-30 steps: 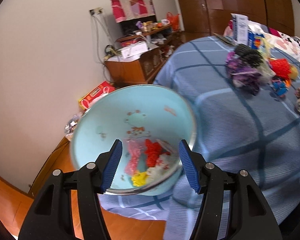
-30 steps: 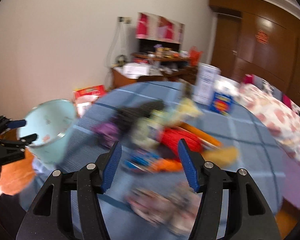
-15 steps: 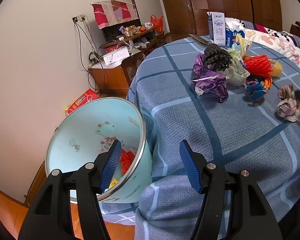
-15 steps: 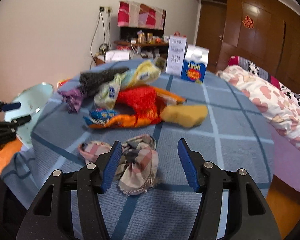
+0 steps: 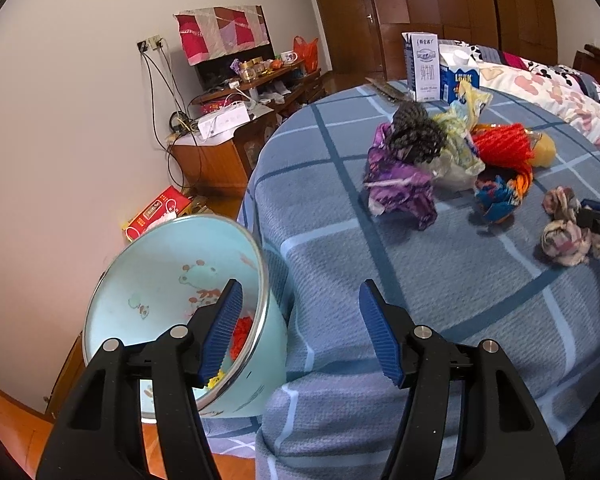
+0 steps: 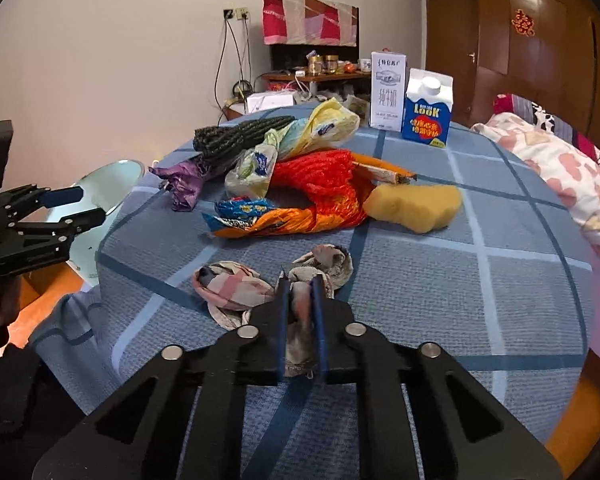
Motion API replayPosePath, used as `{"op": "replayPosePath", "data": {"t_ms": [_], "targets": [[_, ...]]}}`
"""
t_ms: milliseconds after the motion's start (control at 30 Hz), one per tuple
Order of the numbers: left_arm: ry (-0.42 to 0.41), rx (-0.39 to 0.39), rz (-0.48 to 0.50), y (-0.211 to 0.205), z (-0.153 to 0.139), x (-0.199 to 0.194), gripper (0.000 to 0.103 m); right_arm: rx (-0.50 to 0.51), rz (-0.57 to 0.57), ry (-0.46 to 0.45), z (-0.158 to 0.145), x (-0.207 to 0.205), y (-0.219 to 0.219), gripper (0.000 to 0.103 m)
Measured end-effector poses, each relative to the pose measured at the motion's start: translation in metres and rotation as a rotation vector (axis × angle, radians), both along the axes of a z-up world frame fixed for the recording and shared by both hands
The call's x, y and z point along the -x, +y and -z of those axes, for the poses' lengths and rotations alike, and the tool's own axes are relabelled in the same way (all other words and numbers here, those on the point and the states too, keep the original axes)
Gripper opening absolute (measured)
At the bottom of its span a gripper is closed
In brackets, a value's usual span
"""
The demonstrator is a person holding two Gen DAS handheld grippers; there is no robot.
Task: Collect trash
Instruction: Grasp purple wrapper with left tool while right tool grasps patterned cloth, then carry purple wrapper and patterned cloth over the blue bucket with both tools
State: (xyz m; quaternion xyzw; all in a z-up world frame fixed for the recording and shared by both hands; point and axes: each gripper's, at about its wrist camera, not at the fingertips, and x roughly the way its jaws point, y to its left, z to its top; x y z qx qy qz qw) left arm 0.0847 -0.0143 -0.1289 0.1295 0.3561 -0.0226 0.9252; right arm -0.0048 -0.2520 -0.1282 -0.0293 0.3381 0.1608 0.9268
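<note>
1. Where my right gripper sits at the bottom centre of the right wrist view, its jaws are clamped on a crumpled plaid wrapper lying on the blue checked tablecloth.
2. That wrapper's long axis runs roughly left to right across the frame, with one lobe spreading left of the jaws and another curling up just beyond them.
3. My right gripper points forward and downward at the table, level across its fingers.
4. My left gripper stands open with nothing between its blue pads, angled down over the table's edge.
5. Its left finger overlaps the rim of a pale blue bucket at lower left, tipped towards me, with red and yellow scraps inside.
6. More trash is heaped mid-table in the upper centre: a red net bag, purple wrapper and yellow sponge.
</note>
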Motion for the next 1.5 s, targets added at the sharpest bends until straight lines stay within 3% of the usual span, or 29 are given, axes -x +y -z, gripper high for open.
{"op": "replayPosePath", "data": {"t_ms": [300,633,667,700,733,767,900,1200,1300,1367,1433,1500], "targets": [[-0.033,0.033,0.04,-0.033,-0.016,-0.012,0.06,-0.031,0.095,-0.11,-0.031,0.008,-0.028,0.005],[-0.004,0.038,0.057,-0.069,-0.008,-0.056,0.059,-0.055,0.198,-0.082,-0.022,-0.002,-0.07,0.005],[0.015,0.042,0.056,-0.069,-0.005,-0.06,0.054,-0.053,0.198,-0.075,-0.019,-0.003,-0.071,0.005],[0.043,0.053,0.062,-0.069,-0.001,-0.065,0.037,-0.049,0.196,-0.066,-0.015,-0.004,-0.071,0.005],[0.064,0.065,0.073,-0.068,0.002,-0.067,0.028,-0.046,0.195,-0.061,-0.013,-0.004,-0.072,0.006],[0.067,0.067,0.078,-0.068,0.003,-0.067,0.026,-0.042,0.194,-0.055,-0.01,-0.004,-0.073,0.006],[0.048,0.051,0.111,-0.064,0.0,-0.057,0.016,-0.044,0.178,-0.027,0.0,-0.005,-0.073,0.016],[-0.009,0.067,0.106,-0.035,-0.021,-0.032,0.015,-0.04,0.175,-0.01,0.004,-0.007,-0.076,0.032],[-0.034,0.073,0.106,-0.029,-0.031,-0.023,0.015,-0.036,0.194,-0.017,0.004,-0.007,-0.078,0.06],[-0.047,0.075,0.114,-0.027,-0.035,-0.018,0.015,-0.035,0.196,-0.007,0.006,-0.008,-0.079,0.057],[-0.053,0.071,0.121,-0.025,-0.039,-0.012,0.015,-0.029,0.175,0.013,0.008,-0.009,-0.077,0.037],[-0.056,0.068,0.118,-0.02,-0.04,-0.007,0.015,-0.025,0.153,0.011,0.007,-0.008,-0.071,0.026]]}}
